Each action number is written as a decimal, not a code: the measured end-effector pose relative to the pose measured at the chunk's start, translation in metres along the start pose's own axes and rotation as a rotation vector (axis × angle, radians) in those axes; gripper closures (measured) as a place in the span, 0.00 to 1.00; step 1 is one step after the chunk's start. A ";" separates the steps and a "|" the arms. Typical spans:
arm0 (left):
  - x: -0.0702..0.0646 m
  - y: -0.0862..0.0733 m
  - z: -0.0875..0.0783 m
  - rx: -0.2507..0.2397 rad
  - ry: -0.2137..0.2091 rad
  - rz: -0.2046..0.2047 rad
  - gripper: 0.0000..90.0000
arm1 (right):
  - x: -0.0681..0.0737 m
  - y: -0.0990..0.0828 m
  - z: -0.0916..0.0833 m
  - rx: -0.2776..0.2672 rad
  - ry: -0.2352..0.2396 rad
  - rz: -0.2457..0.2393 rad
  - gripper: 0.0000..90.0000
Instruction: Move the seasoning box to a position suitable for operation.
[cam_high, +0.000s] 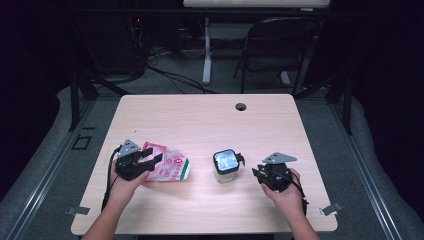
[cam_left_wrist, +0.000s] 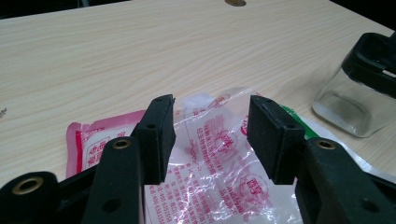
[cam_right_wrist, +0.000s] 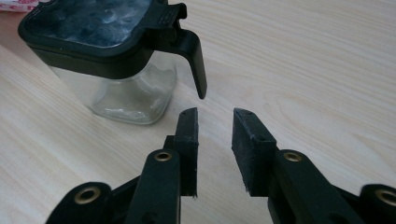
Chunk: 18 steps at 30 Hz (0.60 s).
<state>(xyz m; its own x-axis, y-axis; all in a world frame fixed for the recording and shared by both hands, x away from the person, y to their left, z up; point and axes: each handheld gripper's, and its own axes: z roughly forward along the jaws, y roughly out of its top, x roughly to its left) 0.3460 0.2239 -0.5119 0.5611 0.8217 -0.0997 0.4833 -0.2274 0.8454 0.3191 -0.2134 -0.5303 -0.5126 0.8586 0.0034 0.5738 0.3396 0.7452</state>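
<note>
on the pale wood-grain table (cam_high: 200, 120) a crinkled clear plastic packet with red and pink print and a green edge (cam_high: 167, 165) lies flat toward the person's left, and a small square clear glass jar with a black hinged lid and a black clasp handle (cam_high: 226, 166) stands upright near the middle, well apart from the packet. the left gripper (cam_high: 146, 161) is held low at the packet's near-left edge; in the left gripper view its two black jaws stand apart over the packet (cam_left_wrist: 210, 154), with the clear film showing in the gap between them, and the pads do not press on it, so this gripper is open. the jar (cam_left_wrist: 355, 102) shows at the right of that view. the right gripper (cam_high: 257, 172) sits just to the right of the jar; in the right gripper view its jaws are parted with bare table between them, pointing at the jar (cam_right_wrist: 116, 60), whose clasp handle hangs down just above the jaw tips without touching them. this gripper holds nothing.
</note>
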 end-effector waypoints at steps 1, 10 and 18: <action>0.000 0.000 0.000 0.005 -0.001 0.004 0.57 | 0.000 0.000 0.000 0.000 0.000 0.000 0.80; -0.010 -0.001 -0.006 -0.011 0.010 0.031 0.57 | 0.006 0.009 0.034 0.039 0.013 -0.013 0.82; -0.008 -0.005 -0.018 -0.020 0.041 0.034 0.57 | 0.006 0.007 0.044 0.015 0.024 0.004 0.81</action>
<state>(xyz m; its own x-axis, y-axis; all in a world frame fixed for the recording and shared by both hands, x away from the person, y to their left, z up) 0.3265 0.2280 -0.5061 0.5489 0.8345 -0.0494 0.4509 -0.2457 0.8581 0.3480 -0.1894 -0.5547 -0.5255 0.8505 0.0225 0.5851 0.3421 0.7353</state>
